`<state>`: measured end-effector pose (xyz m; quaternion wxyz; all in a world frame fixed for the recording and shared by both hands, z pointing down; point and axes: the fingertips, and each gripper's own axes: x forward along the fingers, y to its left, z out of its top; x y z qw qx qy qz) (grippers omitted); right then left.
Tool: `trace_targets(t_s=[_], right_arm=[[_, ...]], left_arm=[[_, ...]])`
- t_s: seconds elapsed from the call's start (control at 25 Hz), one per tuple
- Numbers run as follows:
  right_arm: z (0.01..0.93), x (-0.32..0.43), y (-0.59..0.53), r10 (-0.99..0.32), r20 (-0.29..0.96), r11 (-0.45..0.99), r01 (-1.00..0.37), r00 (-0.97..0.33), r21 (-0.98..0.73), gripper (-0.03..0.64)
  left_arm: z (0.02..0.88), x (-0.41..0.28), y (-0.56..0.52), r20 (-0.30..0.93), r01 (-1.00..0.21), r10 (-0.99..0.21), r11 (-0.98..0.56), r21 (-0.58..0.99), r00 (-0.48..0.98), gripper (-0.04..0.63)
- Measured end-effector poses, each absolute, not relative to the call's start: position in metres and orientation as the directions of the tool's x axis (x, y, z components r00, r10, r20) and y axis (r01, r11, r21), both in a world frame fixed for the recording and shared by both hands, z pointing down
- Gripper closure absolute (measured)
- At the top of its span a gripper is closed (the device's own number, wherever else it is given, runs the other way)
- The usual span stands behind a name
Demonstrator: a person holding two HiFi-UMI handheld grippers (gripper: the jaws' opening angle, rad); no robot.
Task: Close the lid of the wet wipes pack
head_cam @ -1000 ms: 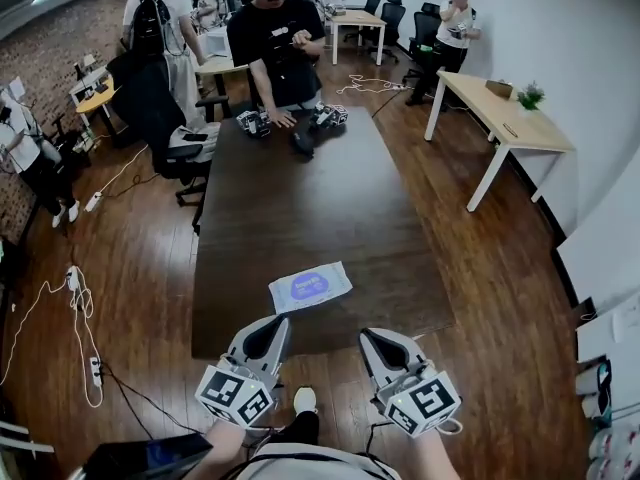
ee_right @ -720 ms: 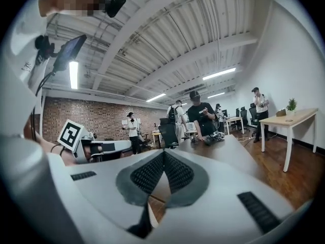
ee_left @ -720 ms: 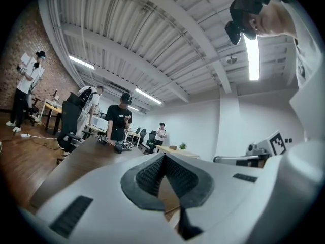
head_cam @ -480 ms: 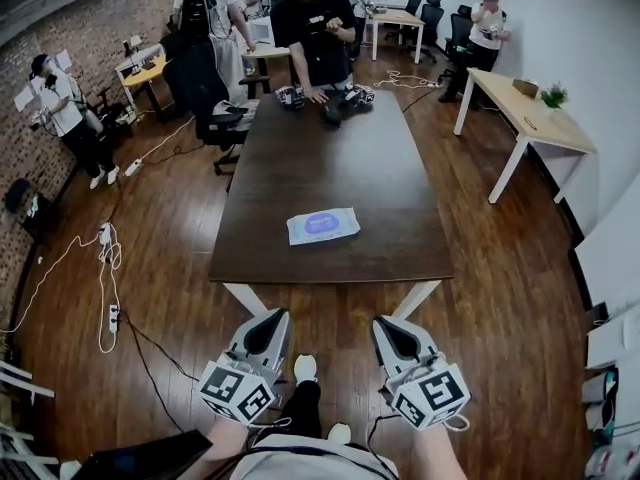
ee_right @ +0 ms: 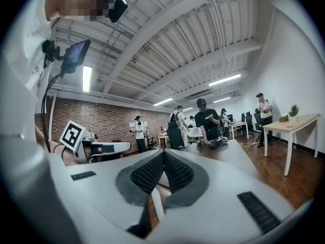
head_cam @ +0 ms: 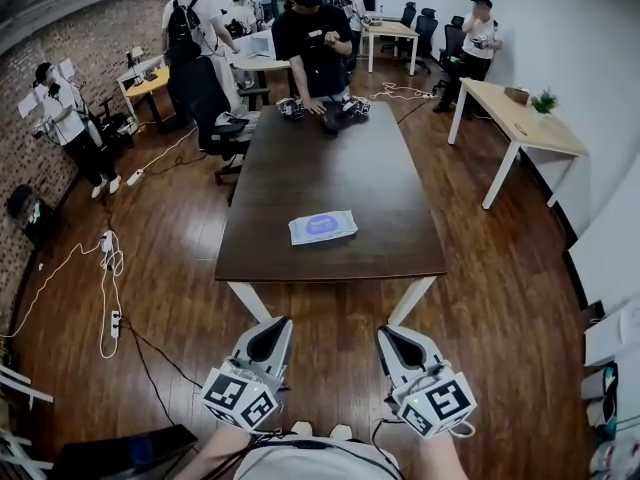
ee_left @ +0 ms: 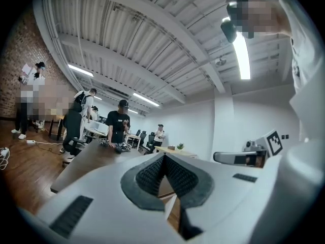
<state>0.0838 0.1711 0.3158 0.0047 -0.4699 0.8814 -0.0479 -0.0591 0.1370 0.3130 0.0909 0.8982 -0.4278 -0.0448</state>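
Wet wipes pack [head_cam: 323, 227]: flat on the dark worktop [head_cam: 330, 158], toward its 6 o'clock end, blue label up.
Left hand-held gripper [head_cam: 277, 322]: jaws pressed together, empty, over the floor; the pack is at its 12 o'clock, well apart.
Right hand-held gripper [head_cam: 389, 330]: jaws together, nothing between; at the left one's 3 o'clock.
Person [head_cam: 312, 38]: at the worktop's 12 o'clock end.

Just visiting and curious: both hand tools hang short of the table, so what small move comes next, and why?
Probably step forward and carry the right gripper toward the wet wipes pack. It and the left gripper are shut, empty and short of the table, where the pack lies; its lid can't be judged from here.
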Motion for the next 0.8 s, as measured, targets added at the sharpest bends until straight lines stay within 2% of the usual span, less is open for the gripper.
trace_targets(t_s=[0.8], right_arm=[[0.299,0.042,0.195,-0.847,0.043,0.528,-0.847,-0.530,-0.056,0.611]], left_arm=[[0.299,-0.089,0.158,-0.026,-0.714,-0.735,-0.667,0.212,0.678,0.594]])
